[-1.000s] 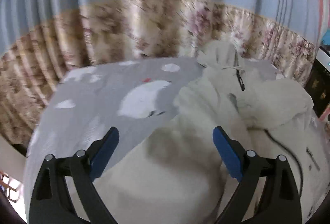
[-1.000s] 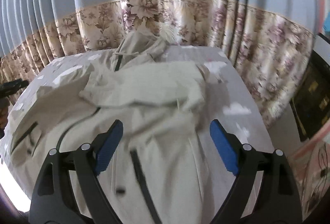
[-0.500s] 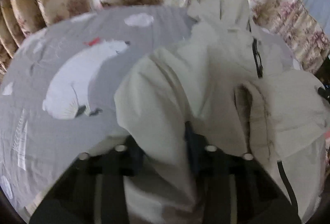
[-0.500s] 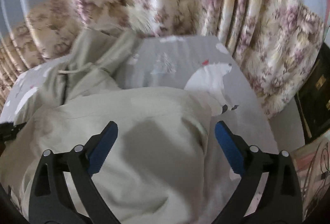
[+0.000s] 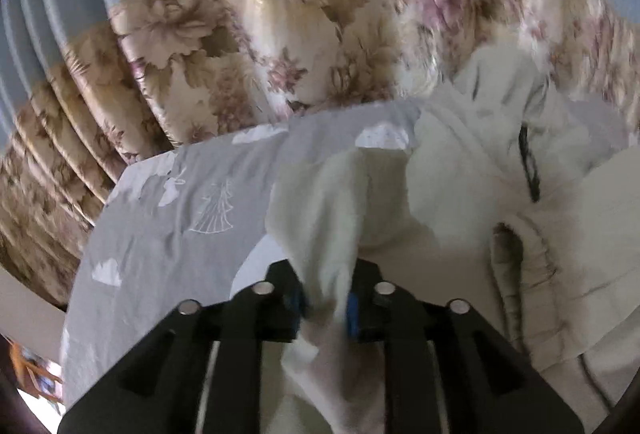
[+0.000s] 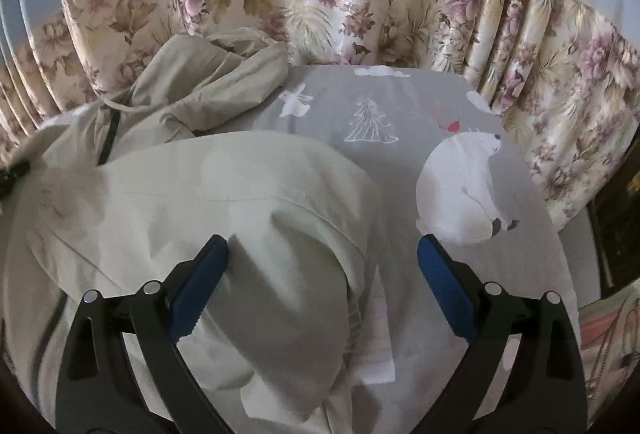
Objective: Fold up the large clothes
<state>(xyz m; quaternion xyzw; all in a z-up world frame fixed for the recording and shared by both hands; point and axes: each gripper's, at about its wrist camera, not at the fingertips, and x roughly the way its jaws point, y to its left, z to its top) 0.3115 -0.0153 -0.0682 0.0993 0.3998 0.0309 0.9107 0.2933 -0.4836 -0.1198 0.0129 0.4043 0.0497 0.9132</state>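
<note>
A large cream jacket (image 5: 460,194) with a dark zipper and a hood lies crumpled on a grey printed bedsheet (image 5: 168,226). My left gripper (image 5: 326,304) is shut on a fold of the jacket's left side and holds it raised off the sheet. In the right wrist view the jacket (image 6: 224,202) spreads across the left and middle, its hood (image 6: 208,82) at the far edge. My right gripper (image 6: 322,276) is open, its blue pads (image 6: 200,286) on either side of a raised hump of the jacket's right part.
A floral curtain (image 6: 360,2) hangs close behind the far edge of the bed. The grey sheet (image 6: 460,162) with a polar bear and tree print shows bare to the right of the jacket. The bed's right edge drops off beside dark furniture (image 6: 616,218).
My left gripper went from open to shut on the jacket fold and has lifted it. My right gripper moved forward over the jacket's right part, still open.
</note>
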